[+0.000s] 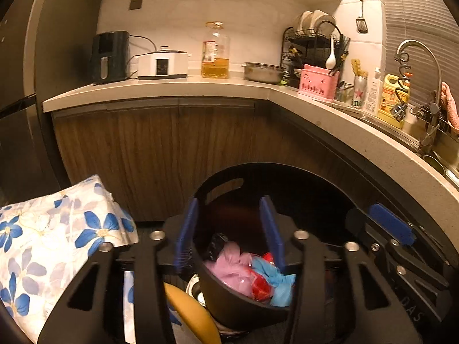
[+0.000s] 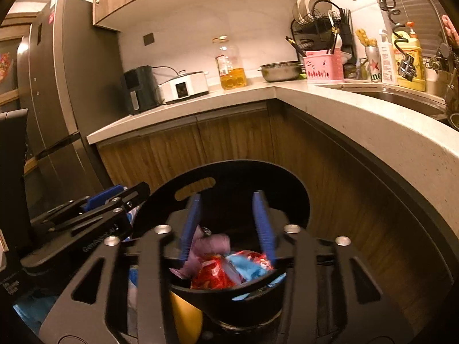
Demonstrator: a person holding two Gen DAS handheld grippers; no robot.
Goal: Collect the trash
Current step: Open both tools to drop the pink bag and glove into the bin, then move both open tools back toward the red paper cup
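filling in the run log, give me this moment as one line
left hand-held gripper: open, nothing held | right hand-held gripper: open, nothing held | black bin: holds pink, red, blue trash | step: above bin

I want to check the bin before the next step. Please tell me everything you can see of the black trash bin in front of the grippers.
The black trash bin looks like smooth plastic, round, with a tall back flap that has an oval handle slot. It is open and tilted. Inside lie pink, red and blue crumpled wrappers or bags. It stands low before the wooden cabinets, beside a yellow object. Both grippers frame its rim with jaws apart; whether they touch it is unclear.
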